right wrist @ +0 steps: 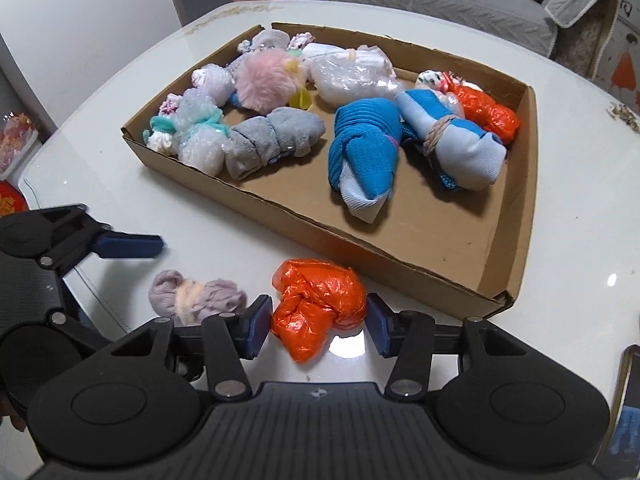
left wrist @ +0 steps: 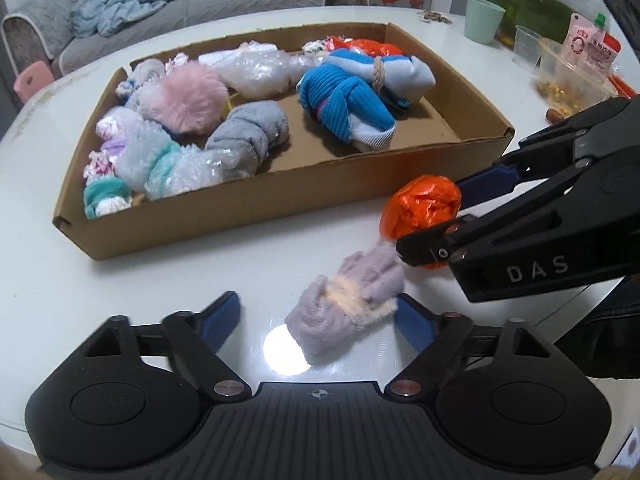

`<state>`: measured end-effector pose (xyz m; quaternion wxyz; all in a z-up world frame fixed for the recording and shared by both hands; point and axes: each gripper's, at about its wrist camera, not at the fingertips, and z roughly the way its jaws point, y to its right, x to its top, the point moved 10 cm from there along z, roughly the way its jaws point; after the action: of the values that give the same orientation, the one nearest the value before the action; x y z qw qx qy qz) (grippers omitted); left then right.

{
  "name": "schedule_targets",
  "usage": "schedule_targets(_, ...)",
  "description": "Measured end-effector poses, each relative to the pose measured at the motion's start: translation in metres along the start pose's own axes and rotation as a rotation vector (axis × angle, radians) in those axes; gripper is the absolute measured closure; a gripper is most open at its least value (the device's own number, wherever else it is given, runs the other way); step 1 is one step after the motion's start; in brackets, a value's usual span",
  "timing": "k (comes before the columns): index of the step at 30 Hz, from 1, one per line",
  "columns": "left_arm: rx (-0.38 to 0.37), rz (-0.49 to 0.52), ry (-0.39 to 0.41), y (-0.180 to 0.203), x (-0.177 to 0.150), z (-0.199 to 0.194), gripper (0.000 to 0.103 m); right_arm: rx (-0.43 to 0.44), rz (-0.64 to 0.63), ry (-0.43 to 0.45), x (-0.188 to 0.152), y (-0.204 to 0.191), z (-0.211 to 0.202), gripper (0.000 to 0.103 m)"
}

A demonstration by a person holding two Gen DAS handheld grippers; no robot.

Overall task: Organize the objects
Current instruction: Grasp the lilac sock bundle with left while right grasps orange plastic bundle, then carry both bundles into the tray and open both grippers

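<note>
While both tools are low over the desk [left wrist: 120, 280], the scene reads like this, from left to right:

Left hand-held gripper [left wrist: 316, 322]: partly open; its right blue pad touches the lilac sock bundle [left wrist: 346, 312], while the left pad stands clear of it, so nothing is gripped.

Lilac sock bundle: a small fuzzy roll with a pale peach band, lying on the desk just in front of the cardboard tray [left wrist: 280, 200].

Right hand-held gripper [right wrist: 318, 326]: narrowed around the orange plastic bundle [right wrist: 320, 304]; both blue pads lie against its sides and the bundle rests on the desk.

Orange plastic bundle: crinkled shiny film, knotted into a ball, just beside the lilac sock bundle and close to the front wall of the tray.

Cardboard tray: shallow and brown, behind both bundles. At its left end lie bubble-wrap bundles [left wrist: 176, 164], a pink fluffy ball [left wrist: 188, 98] and a grey rolled sock [left wrist: 250, 134]. At its right end lie a blue and white sock bundle [left wrist: 356, 100] tied with cord, and a second orange bundle [right wrist: 486, 110] in the far corner.

Desk edge, far right: a green cup [left wrist: 482, 18], clear plastic containers [left wrist: 560, 76] and a pink pouch [left wrist: 588, 44].

Background: a grey sofa [left wrist: 200, 4] with light blue cloth on it.
</note>
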<state>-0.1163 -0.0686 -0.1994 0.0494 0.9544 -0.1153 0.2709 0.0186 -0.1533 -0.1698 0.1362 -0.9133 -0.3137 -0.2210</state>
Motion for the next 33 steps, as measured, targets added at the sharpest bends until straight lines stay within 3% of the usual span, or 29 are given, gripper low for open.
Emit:
schedule_targets(2,-0.007,0.008,0.006,0.002,0.002,-0.002,0.035,0.004,-0.007,-0.002,0.0,-0.001,0.0,0.057)
schedule_targets(4,-0.012,0.02,0.01,0.003,0.004,-0.004,0.054,0.013,-0.001,-0.005,-0.001,-0.001,0.0,0.057)
schedule_targets(11,0.005,0.039,-0.013,-0.008,0.009,-0.016,0.058,0.047,-0.012,0.021,-0.001,0.0,-0.023,0.058)
schedule_targets(18,-0.007,0.116,0.101,-0.011,0.065,-0.055,0.058,0.058,-0.087,0.171,0.026,0.007,-0.067,0.058)
schedule_targets(22,-0.017,0.107,0.104,-0.027,0.093,-0.059,0.058,0.101,-0.172,0.243,0.054,0.006,-0.074,0.058)
schedule_targets(28,0.005,0.201,0.069,-0.041,0.103,-0.052,0.058,0.195,-0.279,0.204,0.087,-0.009,-0.036,0.058)
schedule_targets(33,-0.033,0.293,0.028,-0.04,0.098,-0.029,0.057,0.257,-0.325,0.116,0.091,-0.012,0.001,0.058)
